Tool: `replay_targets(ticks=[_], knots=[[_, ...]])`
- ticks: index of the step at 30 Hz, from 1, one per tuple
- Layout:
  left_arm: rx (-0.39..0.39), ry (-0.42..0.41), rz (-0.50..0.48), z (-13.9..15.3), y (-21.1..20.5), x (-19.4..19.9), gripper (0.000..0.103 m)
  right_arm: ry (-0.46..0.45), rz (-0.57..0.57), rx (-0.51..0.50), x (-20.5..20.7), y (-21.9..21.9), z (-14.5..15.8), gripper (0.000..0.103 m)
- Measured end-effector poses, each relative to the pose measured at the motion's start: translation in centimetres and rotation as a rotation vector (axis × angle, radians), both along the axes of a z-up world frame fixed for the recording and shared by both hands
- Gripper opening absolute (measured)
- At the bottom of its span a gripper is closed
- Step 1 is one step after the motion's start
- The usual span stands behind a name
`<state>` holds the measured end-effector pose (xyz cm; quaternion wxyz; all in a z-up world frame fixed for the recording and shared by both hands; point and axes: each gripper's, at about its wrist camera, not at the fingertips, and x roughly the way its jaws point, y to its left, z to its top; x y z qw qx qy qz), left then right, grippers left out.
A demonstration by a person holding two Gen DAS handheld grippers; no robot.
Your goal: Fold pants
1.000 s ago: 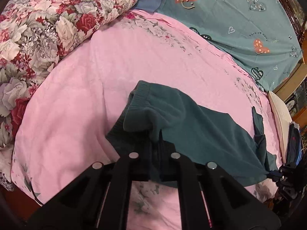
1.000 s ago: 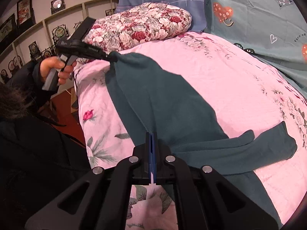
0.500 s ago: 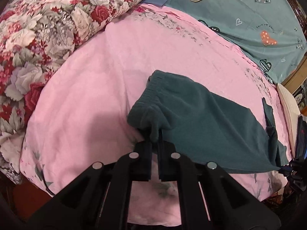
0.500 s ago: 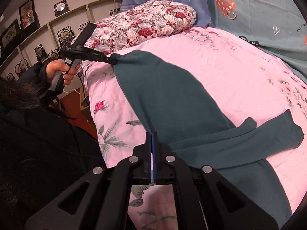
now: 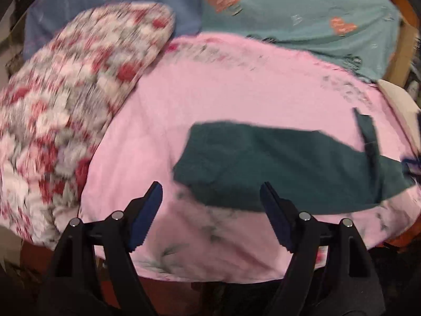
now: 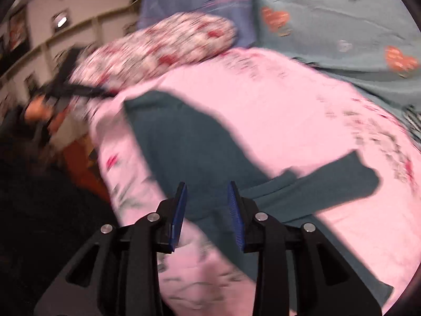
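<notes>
Dark teal pants [image 5: 284,163] lie flat on the pink bed sheet [image 5: 223,92], waistband end toward the left. My left gripper [image 5: 210,191] hovers just short of that waistband end, its jaws opening wide with nothing between them. In the right wrist view the pants [image 6: 189,142] stretch from the far left edge of the bed to a leg folded across at the right. My right gripper [image 6: 208,188] hangs above the pants' near part; its jaws are opening and the pads do not press the cloth. Both views are motion-blurred.
A floral pillow [image 5: 65,110] lies left of the pants, and a teal heart-print cover [image 5: 302,13] at the back. The sheet's front edge [image 5: 210,276] drops to the floor. In the right wrist view a hand [image 6: 36,108] holds the other gripper at far left.
Both grippers have let go of the pants and opened. Both have pulled back and up from the bed. The waistband that was lifted now lies flat on the sheet.
</notes>
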<state>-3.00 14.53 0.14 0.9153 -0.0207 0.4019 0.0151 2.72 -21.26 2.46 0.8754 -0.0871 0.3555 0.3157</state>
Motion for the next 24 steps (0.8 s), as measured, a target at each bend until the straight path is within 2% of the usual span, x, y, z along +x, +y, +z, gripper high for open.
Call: replay_targets(ticks=[1,2,3,6,8,10,12,14,16,18,21,24], knots=[[-0.003,-0.019,-0.057,0.7,-1.7,0.1,0.081,-0.001,-0.09,-0.007,1.8,-1.2,0.9,0.044],[-0.015,-0.032,-0.147,1.2,-4.3,0.3,0.082,0.019,-0.199,-0.028,4.4,-2.4,1.5,0.064],[-0.026,-0.038,-0.232,1.3,-6.8,0.8,0.082,0.046,-0.271,-0.039,6.4,-3.2,1.7,0.07],[-0.025,-0.029,-0.497,-0.5,-15.8,2.0,0.082,0.142,-0.42,-0.048,12.9,-4.0,0.6,0.073],[-0.014,-0.025,-0.627,-2.2,-20.7,2.5,0.082,0.175,-0.481,-0.088,16.2,-3.6,-1.0,0.073],[-0.007,-0.006,-0.708,-3.9,-23.8,3.1,0.082,0.204,-0.541,-0.157,19.3,-2.9,-3.6,0.072],[-0.011,0.041,-0.735,-5.4,-25.5,3.9,0.08,0.255,-0.594,-0.197,21.7,-2.9,-6.3,0.059],[-0.014,0.078,-0.744,-6.4,-25.6,4.2,0.08,0.339,-0.615,-0.209,23.9,-3.1,-9.3,0.024],[-0.005,0.102,-0.733,-7.0,-25.2,4.2,0.08,0.337,-0.615,-0.199,24.2,-3.4,-10.4,0.017],[-0.012,0.116,-0.71,-7.3,-24.3,4.7,0.08,0.335,-0.615,-0.148,23.9,-4.3,-10.1,0.0],[-0.028,0.121,-0.679,-7.3,-23.5,5.1,0.08,0.259,-0.613,-0.058,21.5,-6.4,-7.3,0.0],[-0.035,0.108,-0.678,-7.1,-23.0,5.1,0.082,0.183,-0.619,0.077,16.9,-10.1,-2.5,0.0]])
